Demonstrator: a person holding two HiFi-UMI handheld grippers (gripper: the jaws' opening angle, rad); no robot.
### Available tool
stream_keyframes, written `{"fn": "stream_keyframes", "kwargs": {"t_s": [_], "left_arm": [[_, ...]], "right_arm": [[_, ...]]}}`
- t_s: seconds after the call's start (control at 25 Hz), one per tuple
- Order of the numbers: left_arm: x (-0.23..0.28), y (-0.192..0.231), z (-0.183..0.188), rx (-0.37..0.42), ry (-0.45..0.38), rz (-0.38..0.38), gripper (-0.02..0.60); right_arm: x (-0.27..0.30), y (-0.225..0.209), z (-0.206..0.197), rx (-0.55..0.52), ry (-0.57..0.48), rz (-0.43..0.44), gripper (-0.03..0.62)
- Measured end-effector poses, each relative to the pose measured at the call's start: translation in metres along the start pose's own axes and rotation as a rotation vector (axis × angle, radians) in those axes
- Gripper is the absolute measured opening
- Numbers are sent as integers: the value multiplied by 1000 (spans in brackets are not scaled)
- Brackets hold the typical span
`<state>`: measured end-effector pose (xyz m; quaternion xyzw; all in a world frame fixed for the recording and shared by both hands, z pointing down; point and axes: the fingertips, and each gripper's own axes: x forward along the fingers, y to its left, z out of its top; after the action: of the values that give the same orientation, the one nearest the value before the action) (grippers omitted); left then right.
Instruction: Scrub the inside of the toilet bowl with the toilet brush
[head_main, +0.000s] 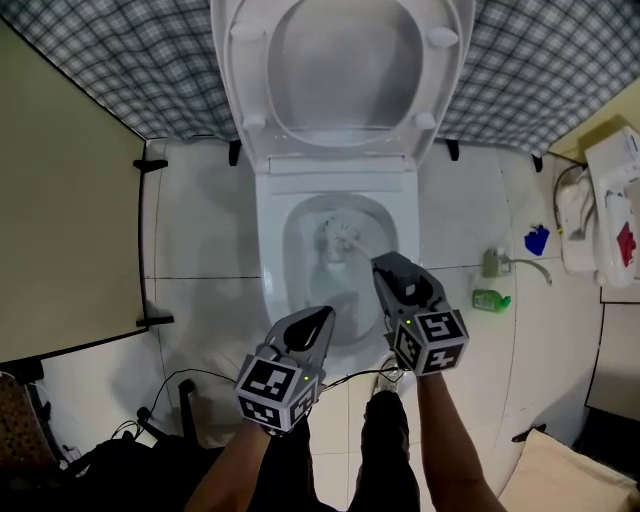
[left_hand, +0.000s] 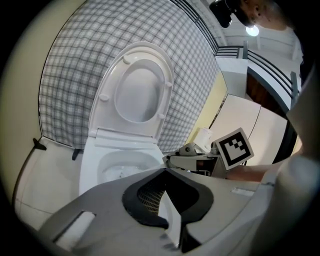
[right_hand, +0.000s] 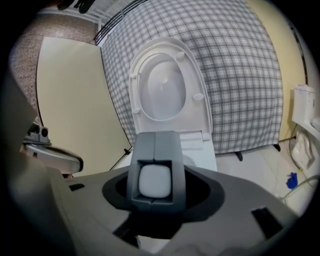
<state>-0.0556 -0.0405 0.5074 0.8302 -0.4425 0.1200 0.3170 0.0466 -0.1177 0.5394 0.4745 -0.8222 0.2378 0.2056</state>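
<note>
Left tongs (head_main: 322, 318): jaws together, nothing between them, over the near rim of the toilet bowl (head_main: 272, 260).
Right tongs (head_main: 383, 266): clamped on the white handle of the toilet brush (head_main: 345, 240).
Toilet brush: head down inside the bowl, toward its back.
Seat and lid (head_main: 345, 70): raised against the checked wall (head_main: 100, 50).
Green bottle (head_main: 491, 299): on the floor (head_main: 200, 250), right of the toilet.

Head view steeply down, gripper views low; shared toilet (head_main: 335, 172)
</note>
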Motion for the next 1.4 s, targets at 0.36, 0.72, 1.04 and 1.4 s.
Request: {"fn": "stream_keyframes", "kwargs": {"t_s": [0.36, 0.72, 1.04, 1.4], "left_arm": [[6, 16, -23, -23, 36, 7, 9], [3, 22, -30, -19, 50, 20, 9], [-2, 18, -42, -31, 61, 21, 9], [-9, 12, -44, -33, 58, 15, 9]], "right_arm": [[35, 18, -14, -36, 30, 81, 210], [26, 42, -37, -61, 82, 176, 210], [-6, 58, -60, -106, 160, 209, 209], [-45, 41, -84, -100, 246, 100, 207]]}}
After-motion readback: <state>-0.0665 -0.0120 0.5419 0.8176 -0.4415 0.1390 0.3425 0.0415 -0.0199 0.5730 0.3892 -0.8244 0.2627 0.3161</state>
